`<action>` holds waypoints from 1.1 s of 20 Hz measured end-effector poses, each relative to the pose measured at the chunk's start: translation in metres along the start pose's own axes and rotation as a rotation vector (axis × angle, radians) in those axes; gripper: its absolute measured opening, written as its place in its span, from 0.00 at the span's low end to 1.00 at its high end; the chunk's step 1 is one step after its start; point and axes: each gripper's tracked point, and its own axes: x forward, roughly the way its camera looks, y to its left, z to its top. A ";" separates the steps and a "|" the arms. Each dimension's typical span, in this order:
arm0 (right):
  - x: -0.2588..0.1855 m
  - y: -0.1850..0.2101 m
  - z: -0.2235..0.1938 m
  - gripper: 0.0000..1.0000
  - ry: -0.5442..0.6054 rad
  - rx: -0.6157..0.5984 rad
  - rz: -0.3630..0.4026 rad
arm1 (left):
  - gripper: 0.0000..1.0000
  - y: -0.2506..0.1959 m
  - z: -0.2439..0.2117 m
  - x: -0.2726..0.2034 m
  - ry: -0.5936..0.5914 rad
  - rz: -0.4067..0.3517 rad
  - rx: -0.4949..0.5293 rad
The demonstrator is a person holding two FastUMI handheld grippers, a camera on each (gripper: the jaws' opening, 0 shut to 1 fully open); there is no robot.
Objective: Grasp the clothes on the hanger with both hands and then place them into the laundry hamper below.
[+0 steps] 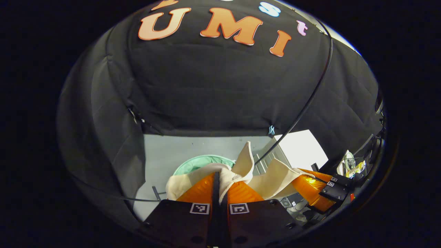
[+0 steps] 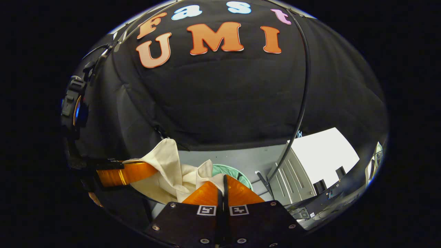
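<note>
Cream cotton cloth, a soft garment, bunches around the left gripper in the left gripper view. Its fingers are pressed together, pinching a fold. Beyond, the round pale-green laundry hamper sits on the grey floor, below the cloth. The right gripper shows farther off, meeting the garment's other end.

In the right gripper view, the right gripper also pinches the cream cloth, fingers closed on a fold. The left gripper holds the far end. The hamper's rim peeks from behind.

The garment looks light, limp and not fragile; end grips suit it. Open floor surrounds the hamper; a grey cabinet and black cable crowd one side.
</note>
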 end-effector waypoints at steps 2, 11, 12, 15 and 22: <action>0.004 0.003 -0.019 0.02 0.049 0.005 0.018 | 0.08 0.001 -0.026 0.013 0.073 0.000 -0.016; 0.002 -0.001 -0.029 0.05 0.080 0.003 0.014 | 0.23 0.018 -0.079 0.020 0.238 0.017 -0.027; -0.001 -0.001 -0.030 0.17 0.082 0.005 0.012 | 0.30 0.018 -0.079 0.018 0.234 0.027 -0.017; -0.008 -0.005 -0.041 0.23 0.090 -0.002 -0.001 | 0.49 0.025 -0.080 0.009 0.233 0.042 -0.014; -0.026 -0.013 -0.051 0.37 0.104 -0.050 -0.008 | 0.92 0.044 -0.108 -0.011 0.236 0.073 -0.036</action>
